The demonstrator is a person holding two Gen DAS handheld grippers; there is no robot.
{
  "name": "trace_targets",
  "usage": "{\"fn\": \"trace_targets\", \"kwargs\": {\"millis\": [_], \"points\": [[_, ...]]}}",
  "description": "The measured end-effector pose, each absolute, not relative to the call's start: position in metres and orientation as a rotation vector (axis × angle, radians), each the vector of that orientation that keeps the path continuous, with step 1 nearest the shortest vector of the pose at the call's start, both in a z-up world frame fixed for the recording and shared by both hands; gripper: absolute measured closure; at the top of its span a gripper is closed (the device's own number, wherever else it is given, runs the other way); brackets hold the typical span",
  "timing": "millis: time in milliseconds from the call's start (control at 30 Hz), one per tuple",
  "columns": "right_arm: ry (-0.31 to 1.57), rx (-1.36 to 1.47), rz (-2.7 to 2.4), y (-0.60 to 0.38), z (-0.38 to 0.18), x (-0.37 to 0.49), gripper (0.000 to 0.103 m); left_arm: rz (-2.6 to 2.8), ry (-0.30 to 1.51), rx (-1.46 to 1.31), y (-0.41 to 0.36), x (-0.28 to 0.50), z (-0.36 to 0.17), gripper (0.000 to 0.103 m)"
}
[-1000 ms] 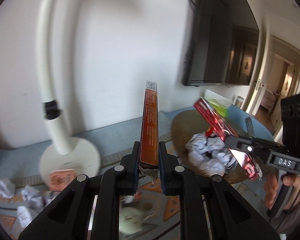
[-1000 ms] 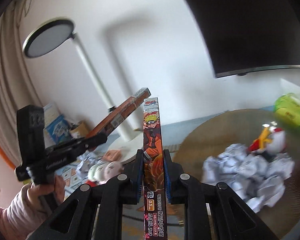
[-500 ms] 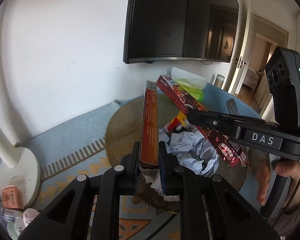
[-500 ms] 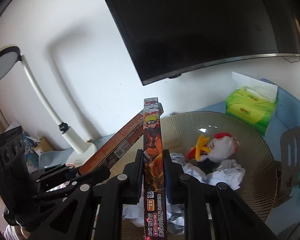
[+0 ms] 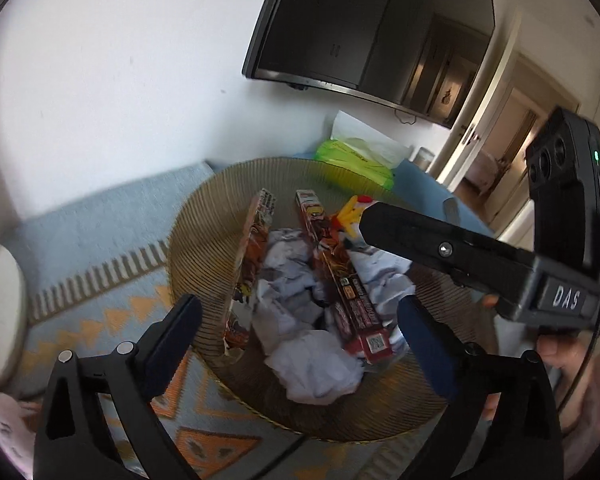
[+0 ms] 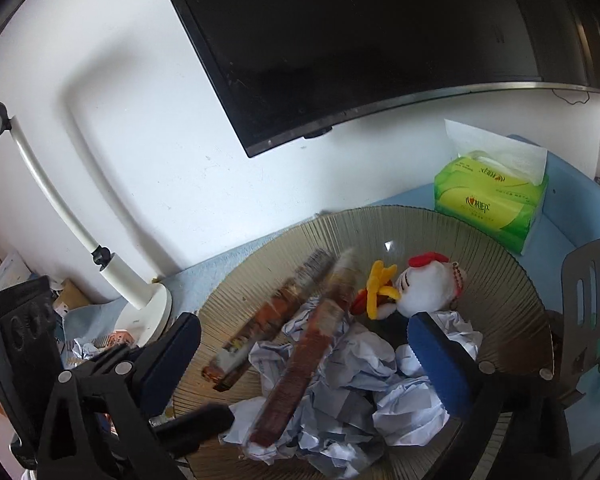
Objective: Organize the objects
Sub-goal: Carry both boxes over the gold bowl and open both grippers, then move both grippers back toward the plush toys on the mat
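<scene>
Two long narrow boxes lie in the ribbed gold bowl (image 5: 196, 240): an orange-brown box (image 5: 252, 264) on the left and a red cartoon-printed box (image 5: 340, 280) on crumpled paper (image 5: 312, 364). Both appear blurred in the right wrist view, the orange-brown box (image 6: 272, 320) and the red box (image 6: 304, 364). My left gripper (image 5: 300, 332) is open and empty above the bowl. My right gripper (image 6: 304, 356) is open and empty too, and its body (image 5: 500, 268) crosses the left wrist view. A plush chicken (image 6: 416, 288) lies in the bowl.
A green tissue pack (image 6: 492, 200) stands behind the bowl. A white desk lamp (image 6: 112, 268) stands left, with clutter and paper balls (image 6: 80, 348) by its base. A dark slotted spatula (image 6: 588, 300) stands right of the bowl. A TV (image 6: 380, 40) hangs on the wall.
Both grippers moved over the bowl, then opened. The two boxes left the jaws and now lie in the bowl on the paper.
</scene>
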State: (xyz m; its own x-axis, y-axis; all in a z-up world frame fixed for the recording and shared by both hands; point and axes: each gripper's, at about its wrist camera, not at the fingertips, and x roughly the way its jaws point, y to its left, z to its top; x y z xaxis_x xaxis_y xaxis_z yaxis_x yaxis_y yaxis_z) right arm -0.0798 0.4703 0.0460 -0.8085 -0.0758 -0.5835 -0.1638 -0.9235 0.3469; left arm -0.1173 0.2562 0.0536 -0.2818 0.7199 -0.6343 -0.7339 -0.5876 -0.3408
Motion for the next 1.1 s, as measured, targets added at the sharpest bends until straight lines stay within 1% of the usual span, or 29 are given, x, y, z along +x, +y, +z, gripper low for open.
{"fn": "trace_targets", "kwargs": {"millis": [67, 200, 333, 567, 767, 933, 1100], "points": [[0.613, -0.939, 2.888, 0.468, 0.049, -0.077, 0.000, 1.980, 0.020, -0.965, 0.254, -0.116, 0.055, 0.004], [0.655, -0.924, 2.900, 0.464, 0.057, -0.073, 0.000, 2.015, 0.081, -0.910, 0.247, -0.104, 0.063, 0.001], [0.669, -0.885, 2.929, 0.451, 0.070, -0.066, 0.000, 2.033, 0.074, -0.890, 0.232, -0.100, 0.073, 0.001], [0.634, -0.868, 3.026, 0.409, 0.090, -0.057, 0.000, 2.079, 0.020, -0.943, 0.189, -0.096, 0.078, 0.001], [0.566, -0.912, 3.113, 0.362, 0.094, -0.053, 0.000, 2.227, -0.005, -0.948, 0.127, -0.093, 0.086, 0.001], [0.579, -0.977, 3.150, 0.330, 0.081, -0.052, 0.000, 2.354, 0.057, -0.975, 0.069, -0.087, 0.085, 0.000], [0.615, -1.137, 3.135, 0.298, 0.036, -0.050, 0.000, 2.462, 0.146, -1.066, 0.020, -0.077, 0.055, 0.000]]}}
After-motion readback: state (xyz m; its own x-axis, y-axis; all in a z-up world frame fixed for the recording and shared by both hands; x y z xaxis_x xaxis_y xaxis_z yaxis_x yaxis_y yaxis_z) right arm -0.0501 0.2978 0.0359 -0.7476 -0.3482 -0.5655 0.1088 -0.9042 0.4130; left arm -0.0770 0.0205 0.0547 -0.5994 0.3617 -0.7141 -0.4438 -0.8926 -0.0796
